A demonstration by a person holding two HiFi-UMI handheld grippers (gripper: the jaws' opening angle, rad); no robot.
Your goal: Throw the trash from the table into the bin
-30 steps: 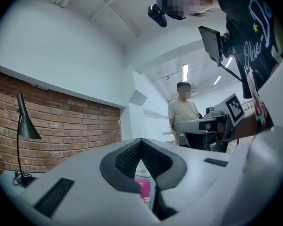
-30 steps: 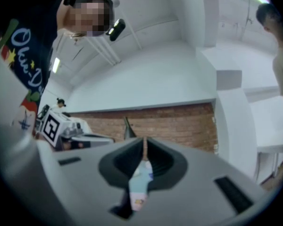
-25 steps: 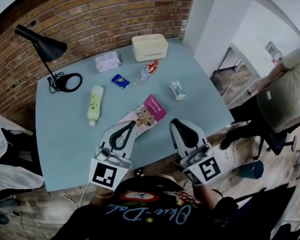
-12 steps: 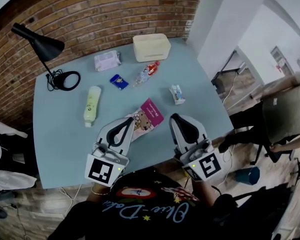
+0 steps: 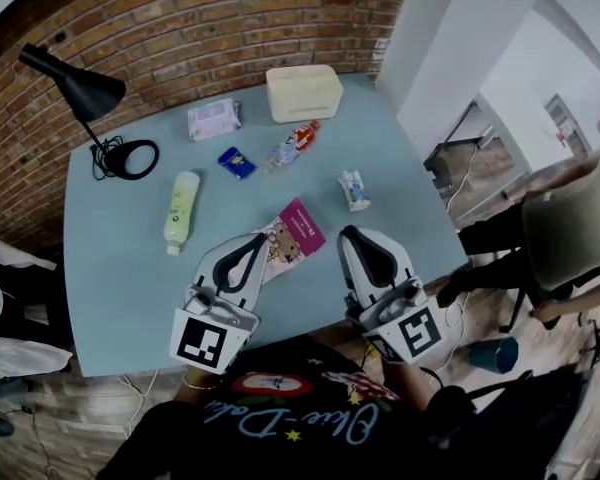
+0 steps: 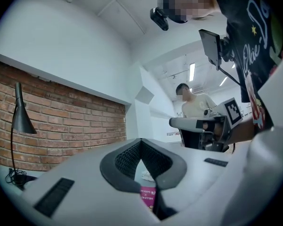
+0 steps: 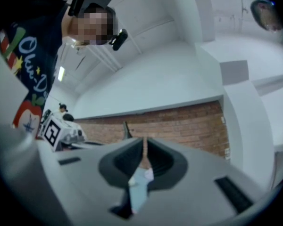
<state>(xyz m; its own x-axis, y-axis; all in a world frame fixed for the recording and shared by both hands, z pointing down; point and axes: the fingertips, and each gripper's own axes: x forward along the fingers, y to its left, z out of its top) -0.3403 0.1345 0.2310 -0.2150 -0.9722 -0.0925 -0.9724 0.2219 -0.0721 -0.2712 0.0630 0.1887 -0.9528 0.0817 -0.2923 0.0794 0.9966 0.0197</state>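
**Trash all on the table, both grippers empty**

Both tools sit over the near edge of the pale blue table (image 5: 110, 298). The left gripper (image 5: 261, 239) has its jaws clenched tip to tip with nothing in them. The right gripper (image 5: 351, 236) is pinched closed and empty too.

Right in front of the left one is a pink packet (image 5: 298, 230) with a cartoon on it, and part of it pokes under the jaw tips. In the left gripper view I can read "HELLO KI" on it and not much else.

Further out there's a small white carton (image 5: 355, 189) ahead of the right gripper and a pale green bottle (image 5: 181, 209) lying flat off to the left. A blue wrapper (image 5: 237, 162) and a crushed bottle (image 5: 292, 146) with a red label lie mid-table.

Along the brick wall side are a wipes pack (image 5: 213, 119), a cream box (image 5: 303, 92) and a black desk lamp (image 5: 75, 83). A teal container (image 5: 495, 354) stands on the floor off to the right, near a person (image 5: 580, 223).
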